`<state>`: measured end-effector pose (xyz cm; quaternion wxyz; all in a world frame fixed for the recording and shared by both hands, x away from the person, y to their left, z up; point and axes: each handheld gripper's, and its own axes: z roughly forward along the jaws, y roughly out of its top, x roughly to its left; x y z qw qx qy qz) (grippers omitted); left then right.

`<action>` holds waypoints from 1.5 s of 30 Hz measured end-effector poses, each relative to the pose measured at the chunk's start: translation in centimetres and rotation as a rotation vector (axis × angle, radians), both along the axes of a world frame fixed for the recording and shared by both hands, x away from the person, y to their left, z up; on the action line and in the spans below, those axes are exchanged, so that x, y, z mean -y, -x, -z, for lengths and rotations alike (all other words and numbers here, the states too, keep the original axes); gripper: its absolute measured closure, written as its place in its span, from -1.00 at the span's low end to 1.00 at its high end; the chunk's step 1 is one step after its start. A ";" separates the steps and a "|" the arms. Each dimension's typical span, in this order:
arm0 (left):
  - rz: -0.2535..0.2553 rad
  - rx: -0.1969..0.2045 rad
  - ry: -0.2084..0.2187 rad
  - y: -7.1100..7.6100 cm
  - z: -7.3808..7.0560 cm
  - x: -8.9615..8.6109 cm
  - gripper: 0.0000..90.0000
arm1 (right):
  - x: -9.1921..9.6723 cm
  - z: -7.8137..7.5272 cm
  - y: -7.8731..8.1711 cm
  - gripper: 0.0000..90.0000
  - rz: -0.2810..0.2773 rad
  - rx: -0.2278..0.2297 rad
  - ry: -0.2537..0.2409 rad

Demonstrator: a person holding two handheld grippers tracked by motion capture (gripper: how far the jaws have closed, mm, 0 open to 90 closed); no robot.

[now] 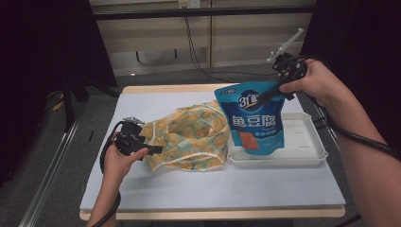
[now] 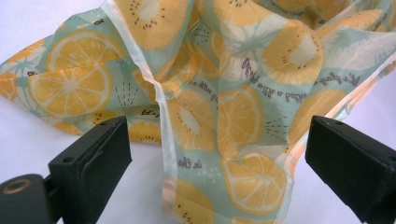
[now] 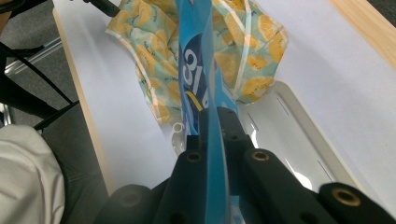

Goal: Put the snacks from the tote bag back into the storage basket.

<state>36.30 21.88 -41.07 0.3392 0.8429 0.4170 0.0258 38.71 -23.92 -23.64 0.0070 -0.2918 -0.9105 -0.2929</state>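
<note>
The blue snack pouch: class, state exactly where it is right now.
In the high view the blue snack pouch hangs right of centre, pinched at its top by the right tool, over the white tray's left end, beside the lemon-print bag.

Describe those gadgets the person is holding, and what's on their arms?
Each hand carries a black gripper, left gripper and right gripper, ending in two blocky black jaws with flat pads. Brass-coloured screw inserts dot the bodies. A thick black cable trails from each, and a pale pronged bracket sticks up from the right one. The forearms are bare, without sleeves.
</note>
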 end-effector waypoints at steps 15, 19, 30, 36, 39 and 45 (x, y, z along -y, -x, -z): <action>0.012 0.006 -0.004 0.0 0.0 0.1 -0.85 | -0.3 1.6 -0.2 1.00 -0.032 -0.012 0.004; -0.001 0.006 0.008 0.1 -0.1 0.0 -0.84 | -0.3 2.0 -0.3 1.00 -0.029 -0.016 0.010; 0.004 0.011 0.005 0.1 -0.2 -0.2 -0.84 | 0.3 2.7 -0.3 1.00 -0.039 -0.013 -0.011; 0.002 0.010 0.004 0.1 -0.2 -0.2 -0.84 | 0.8 2.8 -0.2 0.99 -0.036 -0.012 -0.003; 0.002 0.009 0.005 0.1 -0.3 -0.2 -0.85 | 1.0 2.9 -0.1 0.99 -0.028 -0.011 -0.006; 0.000 0.017 0.012 0.1 -0.2 -0.1 -0.84 | 1.2 3.0 0.0 0.99 -0.033 -0.009 -0.004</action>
